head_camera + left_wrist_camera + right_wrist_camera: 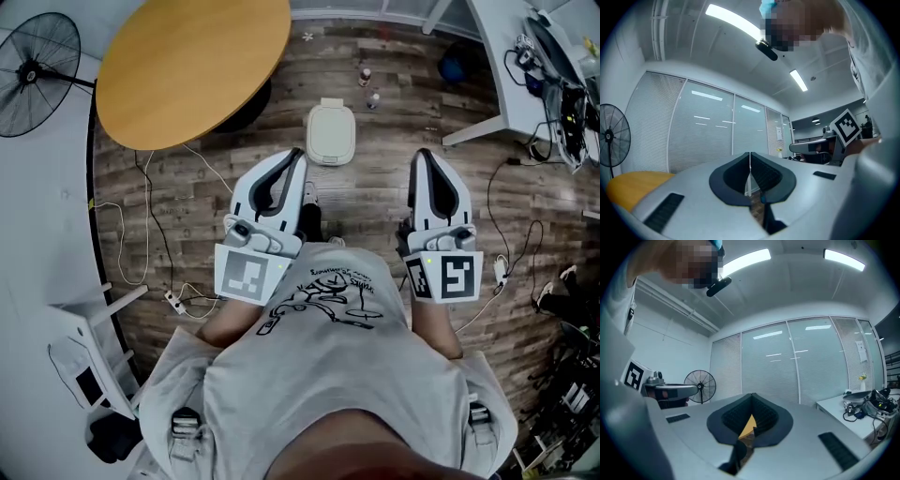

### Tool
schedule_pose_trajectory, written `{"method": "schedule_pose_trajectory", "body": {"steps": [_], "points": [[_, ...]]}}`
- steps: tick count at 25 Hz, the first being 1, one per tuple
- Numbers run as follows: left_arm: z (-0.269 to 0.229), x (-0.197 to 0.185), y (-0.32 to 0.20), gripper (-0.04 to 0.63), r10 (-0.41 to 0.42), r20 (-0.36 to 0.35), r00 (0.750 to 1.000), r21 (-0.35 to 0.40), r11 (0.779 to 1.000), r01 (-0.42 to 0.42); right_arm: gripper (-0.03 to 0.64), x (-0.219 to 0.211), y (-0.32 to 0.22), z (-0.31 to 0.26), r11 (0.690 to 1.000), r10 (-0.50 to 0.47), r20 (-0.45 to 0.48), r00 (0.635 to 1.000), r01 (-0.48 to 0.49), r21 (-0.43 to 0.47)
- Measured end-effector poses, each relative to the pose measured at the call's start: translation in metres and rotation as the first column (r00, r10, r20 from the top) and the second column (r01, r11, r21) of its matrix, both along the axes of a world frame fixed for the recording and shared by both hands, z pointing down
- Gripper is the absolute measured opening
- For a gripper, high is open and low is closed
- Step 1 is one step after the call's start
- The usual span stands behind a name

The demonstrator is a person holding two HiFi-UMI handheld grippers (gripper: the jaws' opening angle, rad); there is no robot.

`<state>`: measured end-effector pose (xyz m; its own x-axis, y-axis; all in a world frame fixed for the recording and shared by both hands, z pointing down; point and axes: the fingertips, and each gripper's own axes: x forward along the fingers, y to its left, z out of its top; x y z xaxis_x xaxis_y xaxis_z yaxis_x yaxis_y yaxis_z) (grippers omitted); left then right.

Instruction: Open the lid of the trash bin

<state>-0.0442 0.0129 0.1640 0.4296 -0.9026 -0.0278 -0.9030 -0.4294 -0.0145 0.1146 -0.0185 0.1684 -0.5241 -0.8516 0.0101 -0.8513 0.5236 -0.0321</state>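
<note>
Two grippers are held out ahead of the person, and both are empty. The left gripper (294,159) has its jaws closed tip to tip with nothing between them. The right gripper (424,157) is likewise closed on nothing, as each gripper view confirms.

The trash bin (331,133) stands on the wooden floor (394,216), forward of both grippers and between their lines, near the round table (187,66). Its lid (331,122) lies flat and closed. The bin's long axis runs away from the person, roughly parallel to the jaws.

The left gripper is the nearer. In the head view its tips sit just short of the bin's near left corner without touching it, while the right gripper is well off to the bin's right. Neither gripper view shows the bin; both look across the room above it.

Judgement: the opening has not begun. The coming move calls for the nearer gripper to go down, forward and slightly right to the lid's edge. Which end carries the hinge cannot be told.
</note>
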Motion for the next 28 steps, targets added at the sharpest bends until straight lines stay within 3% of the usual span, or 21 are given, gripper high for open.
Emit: {"method": "schedule_pose_trajectory", "body": {"steps": [15, 28], "points": [[-0.004, -0.092, -0.116, 0.023, 0.032, -0.005, 0.999, 0.018, 0.999, -0.032, 0.006, -0.107, -0.112, -0.01, 1.0, -0.016, -0.024, 1.0, 0.016, 0.019], [0.007, -0.11, -0.142, 0.023, 0.037, -0.019, 0.999, -0.005, 0.999, -0.037, 0.006, -0.13, -0.136, 0.0, 1.0, -0.027, -0.057, 0.998, 0.027, 0.005]]}}
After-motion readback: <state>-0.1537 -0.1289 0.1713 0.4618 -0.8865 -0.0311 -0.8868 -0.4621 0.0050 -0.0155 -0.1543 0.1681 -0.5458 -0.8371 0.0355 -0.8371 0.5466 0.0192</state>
